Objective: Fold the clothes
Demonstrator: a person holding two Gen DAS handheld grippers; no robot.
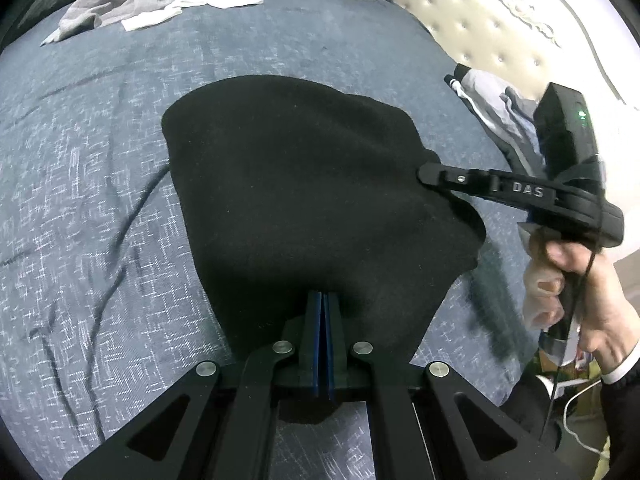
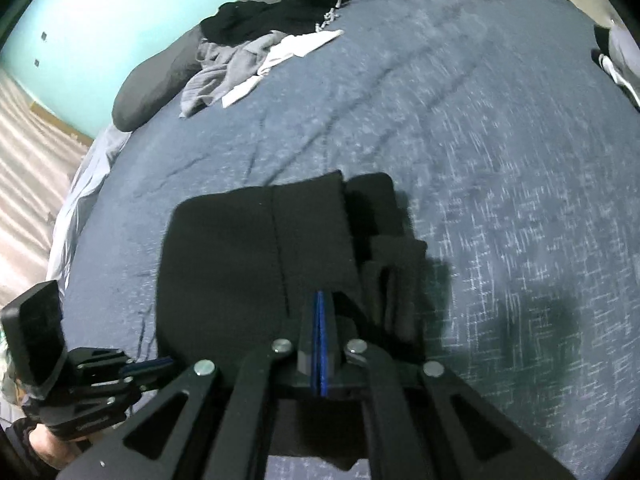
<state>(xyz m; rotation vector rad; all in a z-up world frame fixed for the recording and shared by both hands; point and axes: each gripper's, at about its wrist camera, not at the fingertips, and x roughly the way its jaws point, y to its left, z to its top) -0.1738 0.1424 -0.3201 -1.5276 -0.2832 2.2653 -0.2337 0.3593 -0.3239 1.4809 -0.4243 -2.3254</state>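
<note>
A black garment [image 1: 304, 184] lies partly folded on a blue-grey bed [image 1: 100, 200], its near edge pinched in the closed left claw [image 1: 323, 300] at 6 o'clock, its right edge clamped by the closed right claw [image 1: 424, 174] at 3 o'clock, with a heap of unfolded clothes [image 1: 132, 4] at 11 o'clock.

A tufted cream headboard [image 1: 500, 24] stands behind the blue bedspread [image 1: 100, 200].

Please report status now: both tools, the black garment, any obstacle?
Left tool and right tool shut on black garment. Partly folded on bed. Nothing in the way.
</note>
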